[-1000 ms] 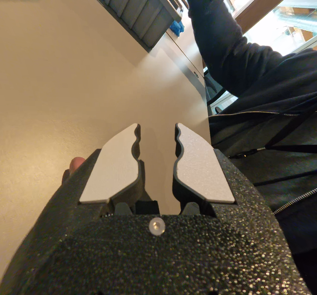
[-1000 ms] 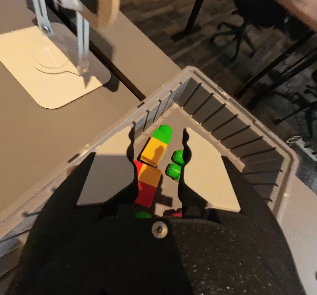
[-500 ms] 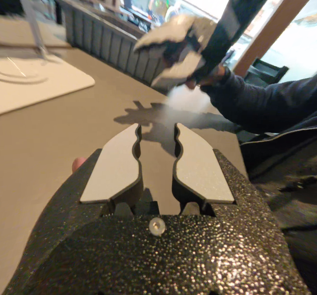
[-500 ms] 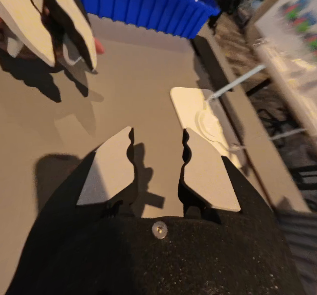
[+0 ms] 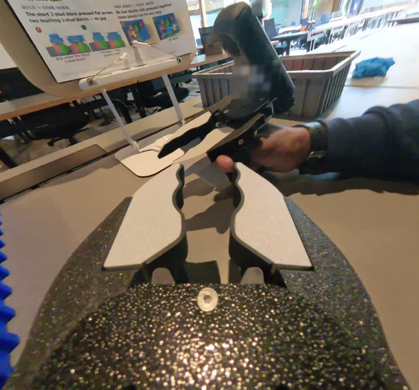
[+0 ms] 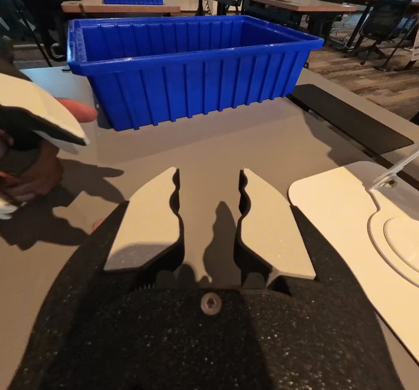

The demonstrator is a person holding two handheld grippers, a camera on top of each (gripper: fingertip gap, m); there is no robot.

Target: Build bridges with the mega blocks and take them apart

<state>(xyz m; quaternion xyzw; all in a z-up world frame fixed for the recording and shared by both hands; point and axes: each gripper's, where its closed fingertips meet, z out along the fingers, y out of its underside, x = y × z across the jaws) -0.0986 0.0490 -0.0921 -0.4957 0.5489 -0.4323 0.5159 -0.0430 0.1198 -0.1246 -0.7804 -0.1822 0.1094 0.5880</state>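
With both my left tool (image 5: 207,170) and right tool (image 6: 209,173) released and empty over the bare tabletop (image 6: 215,143), no blocks in view, I'd reach into the grey bin (image 5: 317,84) squarely, I judge

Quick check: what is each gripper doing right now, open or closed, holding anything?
Left gripper: open, holding nothing.
Right gripper: open, holding nothing.
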